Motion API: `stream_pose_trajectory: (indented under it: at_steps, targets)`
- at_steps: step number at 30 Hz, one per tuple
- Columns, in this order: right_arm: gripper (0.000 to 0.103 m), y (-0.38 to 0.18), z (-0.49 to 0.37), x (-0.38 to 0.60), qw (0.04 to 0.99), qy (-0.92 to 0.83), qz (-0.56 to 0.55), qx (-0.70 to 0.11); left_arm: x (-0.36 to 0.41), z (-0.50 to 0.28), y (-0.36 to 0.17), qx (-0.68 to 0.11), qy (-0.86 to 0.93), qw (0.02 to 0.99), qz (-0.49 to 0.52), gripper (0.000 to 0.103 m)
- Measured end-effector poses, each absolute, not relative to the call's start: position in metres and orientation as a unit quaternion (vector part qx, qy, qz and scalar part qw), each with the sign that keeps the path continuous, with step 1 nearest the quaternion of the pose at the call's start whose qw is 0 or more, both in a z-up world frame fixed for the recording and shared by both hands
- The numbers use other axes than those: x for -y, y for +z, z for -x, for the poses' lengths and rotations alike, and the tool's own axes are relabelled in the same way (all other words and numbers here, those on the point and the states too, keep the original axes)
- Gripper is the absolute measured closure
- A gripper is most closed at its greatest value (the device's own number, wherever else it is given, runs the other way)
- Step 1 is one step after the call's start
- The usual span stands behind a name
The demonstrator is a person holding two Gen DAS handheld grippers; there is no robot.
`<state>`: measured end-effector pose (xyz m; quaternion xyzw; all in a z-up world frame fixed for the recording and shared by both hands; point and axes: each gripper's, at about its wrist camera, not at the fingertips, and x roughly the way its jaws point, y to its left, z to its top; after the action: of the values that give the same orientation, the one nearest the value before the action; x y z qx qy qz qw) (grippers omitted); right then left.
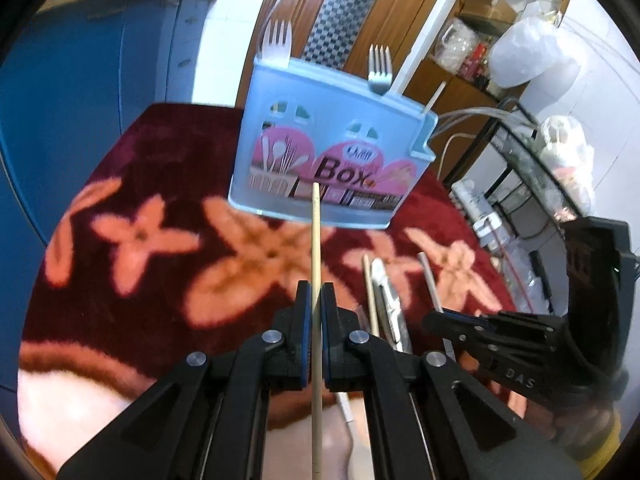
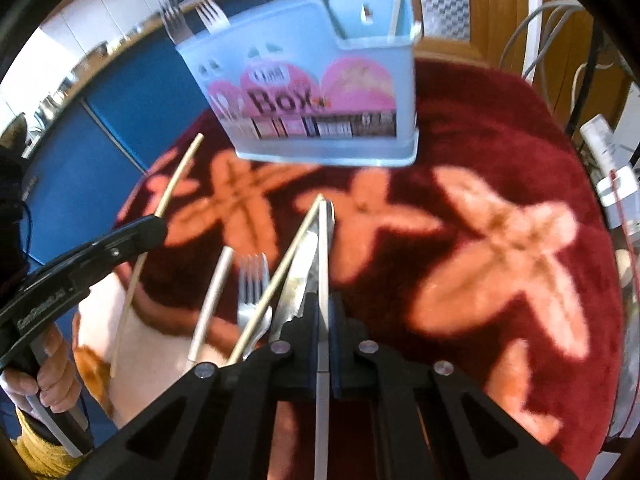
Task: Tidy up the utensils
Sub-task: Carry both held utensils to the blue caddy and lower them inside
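Note:
A pale blue utensil box [image 1: 328, 148] marked "Box" stands on the red flowered cloth, also in the right wrist view [image 2: 316, 92]. Two forks [image 1: 277, 42] and a white chopstick [image 1: 434, 98] stick out of it. My left gripper [image 1: 316, 300] is shut on a wooden chopstick [image 1: 316, 248] pointing at the box. My right gripper [image 2: 325, 312] is shut on a thin silver utensil [image 2: 325, 256], seen edge on. The left gripper [image 2: 156, 222] with its chopstick [image 2: 178, 176] shows at the left in the right wrist view.
On the cloth near me lie a wooden chopstick [image 2: 280, 272], a knife [image 2: 296, 288], a fork [image 2: 252, 292] and a pale chopstick [image 2: 212, 300]. A blue cabinet [image 1: 80, 80] stands left; a rack with cables and bags [image 1: 540, 152] stands right.

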<state>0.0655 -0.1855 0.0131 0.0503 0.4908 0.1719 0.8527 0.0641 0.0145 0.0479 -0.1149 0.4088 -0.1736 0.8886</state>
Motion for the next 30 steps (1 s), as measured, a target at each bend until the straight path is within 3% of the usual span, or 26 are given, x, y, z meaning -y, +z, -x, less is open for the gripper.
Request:
stream_pose_trajectory:
  at_steps: [12,30]
  targets:
    - [0.097,0.083,-0.044,0.194,0.917,0.159,-0.08,-0.356,-0.013,-0.064,0.097,-0.328,-0.189,0.916,0.13,0.101]
    - [0.097,0.131,-0.102,0.208,0.94,0.155,-0.097,-0.289,-0.011,-0.147,0.164,-0.236,-0.171,0.945,0.151,0.101]
